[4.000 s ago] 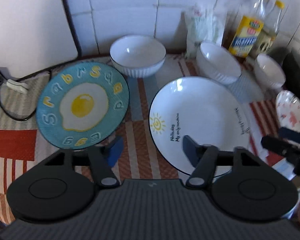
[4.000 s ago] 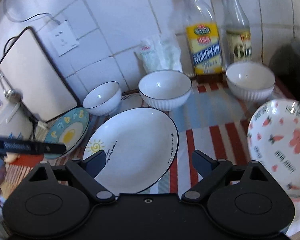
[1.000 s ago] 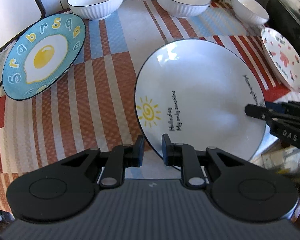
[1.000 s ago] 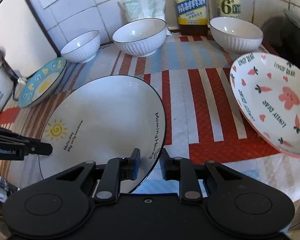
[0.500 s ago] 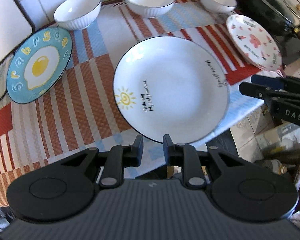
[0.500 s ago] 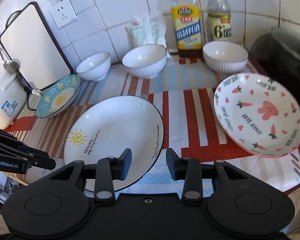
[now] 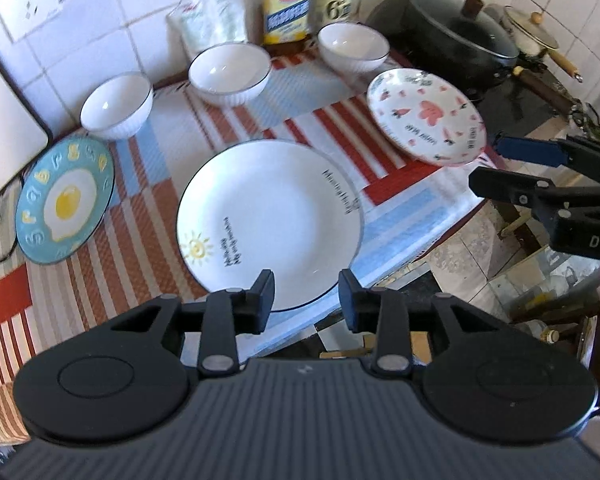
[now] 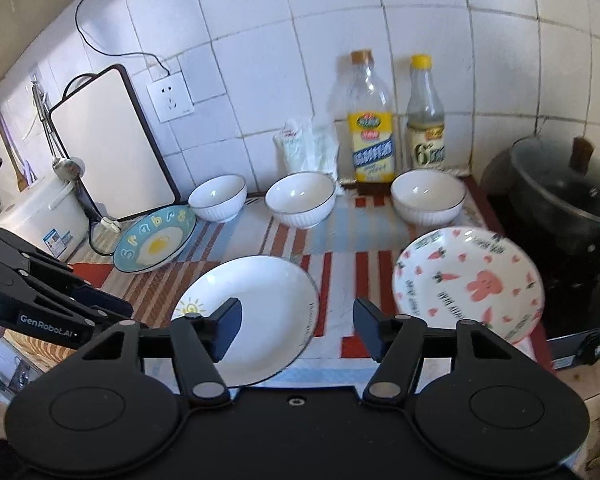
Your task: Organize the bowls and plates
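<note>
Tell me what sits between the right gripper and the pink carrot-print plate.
Nothing visible. The open right gripper hangs above the counter's front edge, with only bare striped cloth between it and the pink carrot-print plate; the white sun-print plate lies left.

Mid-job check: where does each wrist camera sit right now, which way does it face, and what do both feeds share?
Left wrist: on the left gripper, looking across the white sun plate toward the tiled wall; own open fingers show, right gripper at right.
Right wrist: on the right gripper, facing the wall squarely; own open fingers, left gripper at left.
Shared: sun plate, egg plate, rabbit plate, three bowls.
</note>
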`<state>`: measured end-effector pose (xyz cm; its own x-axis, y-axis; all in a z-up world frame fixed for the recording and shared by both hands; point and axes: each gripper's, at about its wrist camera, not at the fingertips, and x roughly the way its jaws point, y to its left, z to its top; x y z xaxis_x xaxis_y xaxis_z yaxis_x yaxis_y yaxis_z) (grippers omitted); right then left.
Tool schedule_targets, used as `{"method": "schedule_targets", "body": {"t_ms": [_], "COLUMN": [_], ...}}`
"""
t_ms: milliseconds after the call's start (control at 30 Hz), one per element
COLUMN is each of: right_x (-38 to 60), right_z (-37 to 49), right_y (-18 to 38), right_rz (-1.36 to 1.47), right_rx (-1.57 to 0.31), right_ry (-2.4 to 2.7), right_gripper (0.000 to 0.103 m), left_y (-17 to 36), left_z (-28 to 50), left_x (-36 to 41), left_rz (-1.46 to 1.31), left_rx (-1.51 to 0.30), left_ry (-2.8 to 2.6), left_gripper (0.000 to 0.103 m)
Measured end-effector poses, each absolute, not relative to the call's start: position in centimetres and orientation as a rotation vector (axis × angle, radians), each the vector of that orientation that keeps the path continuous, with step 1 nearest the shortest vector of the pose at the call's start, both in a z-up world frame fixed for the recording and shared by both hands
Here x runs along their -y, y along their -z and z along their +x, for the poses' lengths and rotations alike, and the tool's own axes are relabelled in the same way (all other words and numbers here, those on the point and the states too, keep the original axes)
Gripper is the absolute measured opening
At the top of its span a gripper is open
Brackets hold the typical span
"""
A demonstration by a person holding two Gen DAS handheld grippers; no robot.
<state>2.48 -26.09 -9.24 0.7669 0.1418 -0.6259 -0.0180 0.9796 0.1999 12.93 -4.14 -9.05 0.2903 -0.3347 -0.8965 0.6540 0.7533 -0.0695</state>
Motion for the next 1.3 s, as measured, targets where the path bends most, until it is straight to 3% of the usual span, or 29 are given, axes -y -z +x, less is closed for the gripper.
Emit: {"method": "schedule_targets", "body": {"t_ms": [433,733,1033,1133,1300], "right_x": [32.2,37.8,41.4,42.4,43.7], "right_z": [-1.6,-3.2,-0.5,0.8,2.6], "right_y": [5.0,4.9,7.3,8.3,10.8], "right_rz": [0.097,0.073,0.013,0.03,0.06], "right_rx": [-0.642,-0.671,-0.715,-0.729,-0.716], "right_ry": [-0.067,-0.067,0.033,0.028,0.018], "right_gripper": [0.072,0.072,0.073,0.073,0.073], "left_y": [3.9,3.5,5.0,5.3,7.0], "left_z": [10.3,9.1,9.4,10.2,11.7], "left_x": [11.0,15.8,19.0,19.0,19.7], "left_rz": [0.322,0.275,0.245,0.203,0.17], "left_rx": [-1.003,-0.984,-0.933,-0.911,-0.882], "left_ry": [0.71,0.676,0.563,0.53,0.486], "left_gripper": [0.05,0.06,0.066,0.076,0.076]}}
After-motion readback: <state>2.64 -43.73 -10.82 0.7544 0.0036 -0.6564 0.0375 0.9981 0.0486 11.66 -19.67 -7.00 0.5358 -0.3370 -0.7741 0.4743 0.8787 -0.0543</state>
